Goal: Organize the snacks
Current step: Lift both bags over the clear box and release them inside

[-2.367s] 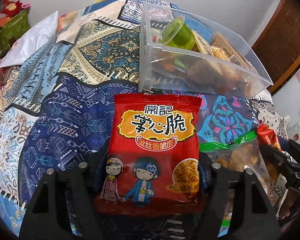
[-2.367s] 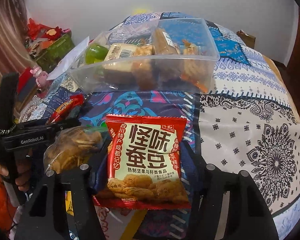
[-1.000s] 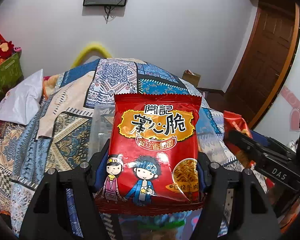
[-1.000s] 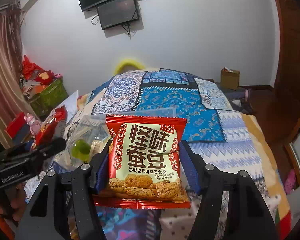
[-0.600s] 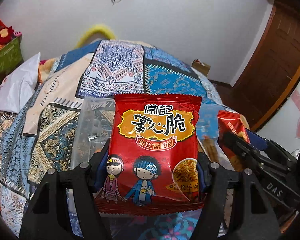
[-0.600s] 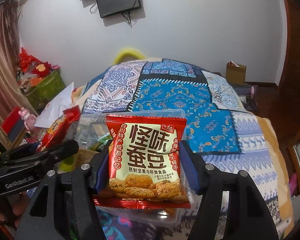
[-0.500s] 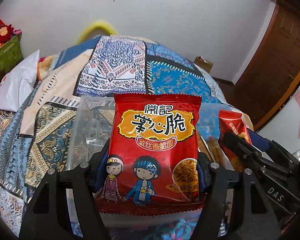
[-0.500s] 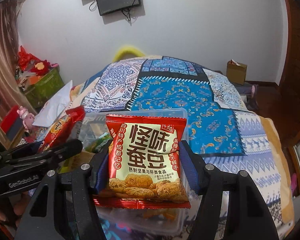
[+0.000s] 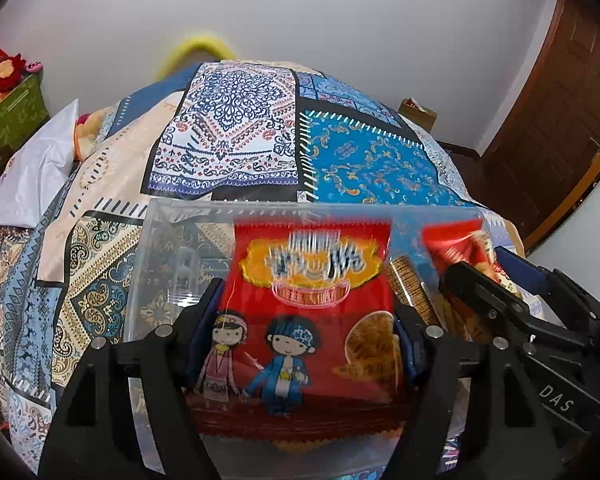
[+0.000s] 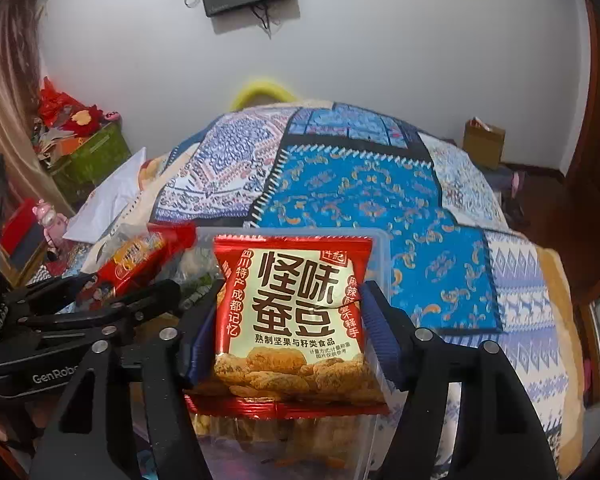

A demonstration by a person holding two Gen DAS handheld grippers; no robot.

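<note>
My left gripper (image 9: 300, 320) has its fingers spread apart with a red noodle-snack packet (image 9: 308, 312) between them; the packet is blurred and sits lower, over the clear plastic bin (image 9: 164, 240). My right gripper (image 10: 292, 320) is shut on a red broad-bean snack packet (image 10: 292, 312) and holds it above the right end of the same bin (image 10: 380, 248). The bin holds crackers (image 9: 412, 292) and other snacks. Each gripper shows in the other's view: the right one (image 9: 500, 308), the left one (image 10: 100, 304).
The bin rests on a bed with a patchwork blue quilt (image 9: 364, 160). A white pillow (image 9: 32, 184) lies at the left. A green box (image 10: 88, 160) with red decorations stands by the wall. A wooden door (image 9: 556, 120) is at the right.
Both grippers came down over the bin. The left fingers have opened and the noodle packet is slipping down, blurred. The right gripper still holds its packet.
</note>
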